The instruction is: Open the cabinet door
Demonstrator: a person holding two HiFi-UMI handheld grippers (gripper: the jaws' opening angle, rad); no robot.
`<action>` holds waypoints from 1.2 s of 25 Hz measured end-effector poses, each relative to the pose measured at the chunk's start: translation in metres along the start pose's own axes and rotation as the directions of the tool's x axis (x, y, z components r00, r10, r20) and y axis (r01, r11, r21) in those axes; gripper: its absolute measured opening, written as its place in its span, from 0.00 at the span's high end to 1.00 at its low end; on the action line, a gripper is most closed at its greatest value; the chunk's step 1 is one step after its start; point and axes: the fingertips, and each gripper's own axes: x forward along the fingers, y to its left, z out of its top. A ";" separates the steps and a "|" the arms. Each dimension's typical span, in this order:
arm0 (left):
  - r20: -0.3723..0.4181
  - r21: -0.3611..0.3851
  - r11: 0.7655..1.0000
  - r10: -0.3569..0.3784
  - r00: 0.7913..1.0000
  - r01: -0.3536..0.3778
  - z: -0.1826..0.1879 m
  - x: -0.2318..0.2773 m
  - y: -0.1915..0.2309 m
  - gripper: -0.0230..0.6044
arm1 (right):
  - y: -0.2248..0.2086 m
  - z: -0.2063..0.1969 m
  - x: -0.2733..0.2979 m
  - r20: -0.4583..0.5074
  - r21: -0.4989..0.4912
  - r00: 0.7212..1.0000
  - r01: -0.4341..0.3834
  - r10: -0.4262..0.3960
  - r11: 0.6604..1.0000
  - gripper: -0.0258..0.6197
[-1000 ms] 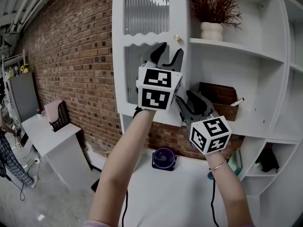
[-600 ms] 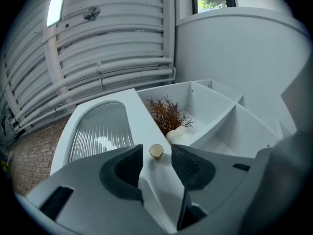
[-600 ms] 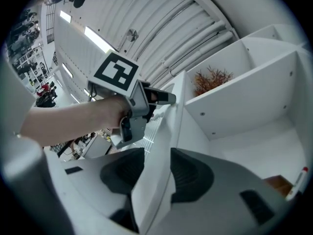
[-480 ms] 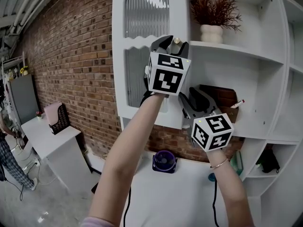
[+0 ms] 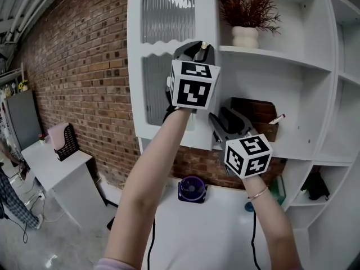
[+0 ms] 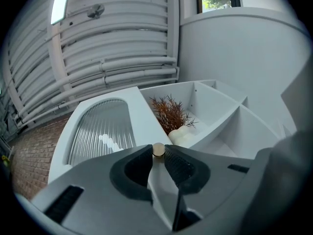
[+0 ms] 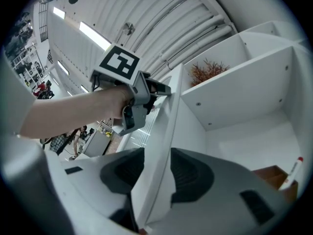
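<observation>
The tall white cabinet door [image 5: 169,16] with ribbed glass panels carries a small brass knob [image 5: 203,45] on its right edge. My left gripper [image 5: 194,48] is raised to that knob; its jaws have just been closing and now pinch the knob [image 6: 158,150] between their tips, at the left gripper's [image 6: 157,155] front. Lower down, my right gripper [image 5: 222,122] straddles the door's edge. In the right gripper view the white door edge [image 7: 164,131] runs between the two pads of the right gripper [image 7: 156,165], which press on it from both sides.
Open white shelves sit right of the door, with a dried plant in a white pot [image 5: 247,16] and a brown box [image 5: 259,117] holding a pen. A purple fan [image 5: 192,189] stands on the white table below. A brick wall [image 5: 84,66] is at left.
My left gripper rose from below the knob to around it, and its jaws closed on the knob. The right gripper stayed at the door's lower edge.
</observation>
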 end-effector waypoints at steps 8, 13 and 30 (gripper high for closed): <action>0.002 -0.001 1.000 0.007 1.000 -0.007 0.009 -0.011 0.002 0.85 | 0.005 -0.010 -0.001 -0.034 0.037 0.999 -0.016 0.018 0.999 0.71; -0.002 -0.005 1.000 0.008 1.000 -0.008 0.013 -0.019 0.005 0.85 | 0.019 -0.016 0.003 -0.054 0.088 0.996 -0.067 0.072 0.994 0.71; 0.010 -0.044 0.999 0.003 1.000 -0.002 0.038 -0.061 0.016 0.84 | 0.063 -0.001 -0.016 -0.017 0.138 0.985 -0.170 0.174 0.976 0.81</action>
